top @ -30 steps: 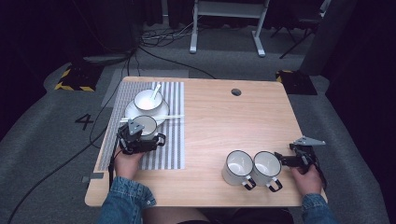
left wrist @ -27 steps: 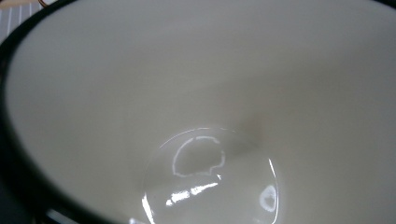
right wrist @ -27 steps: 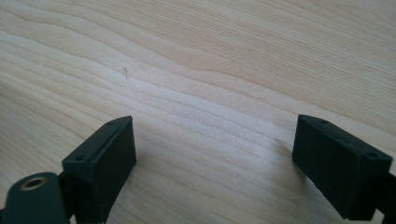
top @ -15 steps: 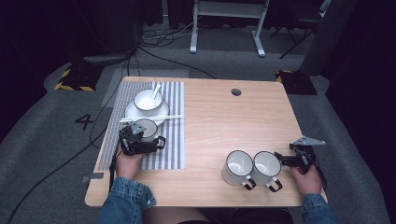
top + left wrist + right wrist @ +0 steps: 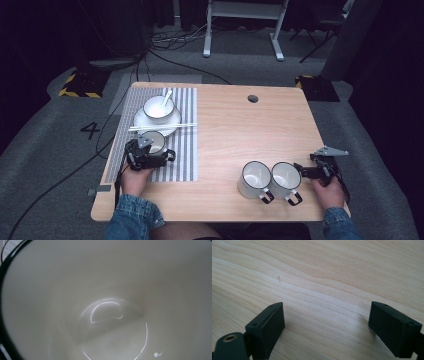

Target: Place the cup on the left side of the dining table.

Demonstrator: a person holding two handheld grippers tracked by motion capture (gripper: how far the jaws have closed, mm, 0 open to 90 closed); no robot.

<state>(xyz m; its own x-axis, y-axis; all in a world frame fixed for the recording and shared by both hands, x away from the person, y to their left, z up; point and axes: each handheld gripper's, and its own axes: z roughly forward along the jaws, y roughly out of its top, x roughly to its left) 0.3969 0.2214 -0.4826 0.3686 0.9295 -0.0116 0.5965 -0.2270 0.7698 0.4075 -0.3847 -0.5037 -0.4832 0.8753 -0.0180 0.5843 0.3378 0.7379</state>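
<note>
Left tool (image 5: 150,150) low by left hand, right tool (image 5: 327,332) jaws spread wide

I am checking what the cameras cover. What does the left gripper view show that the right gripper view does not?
Left gripper view: the glossy white inside of a mug, with its dark rim at the left edge and a sliver of the striped placemat in the top corner.

Right gripper view: the right gripper, with its two black jaws wide apart and nothing between them, above the bare wooden table.

Shared: I can tell no thing that appears in both.
</note>
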